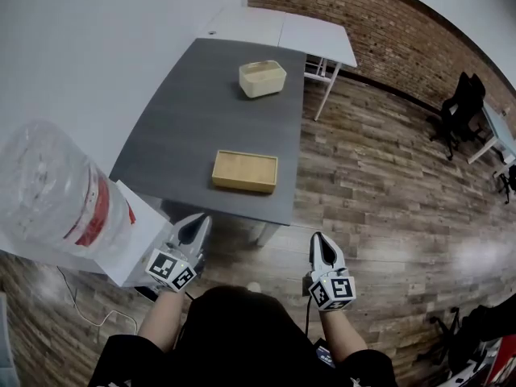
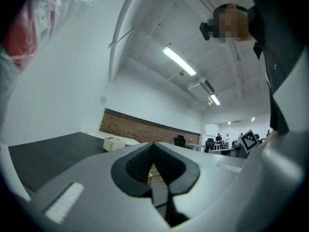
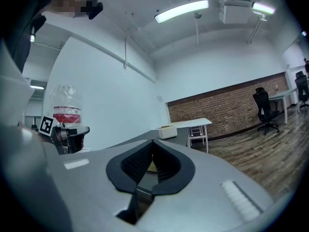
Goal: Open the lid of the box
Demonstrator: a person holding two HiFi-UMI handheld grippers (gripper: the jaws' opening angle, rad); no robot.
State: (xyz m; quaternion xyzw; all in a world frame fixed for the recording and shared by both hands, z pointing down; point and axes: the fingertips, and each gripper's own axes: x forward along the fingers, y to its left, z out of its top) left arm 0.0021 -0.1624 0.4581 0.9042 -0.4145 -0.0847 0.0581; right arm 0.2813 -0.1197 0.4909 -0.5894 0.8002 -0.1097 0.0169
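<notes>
Left tool (image 1: 201, 219) and right tool (image 1: 317, 237) are both hanging short of the worktop (image 1: 201, 111), jaws together and empty, so the approach is only starting; the flat wooden box (image 1: 244, 172) is lying at the near edge, seemingly lidded, calling for a forward reach with jaws parting.

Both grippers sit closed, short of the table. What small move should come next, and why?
Probably bring both forward toward the wooden box on the grey table: the left gripper and right gripper are shut, empty and short of it.
</notes>
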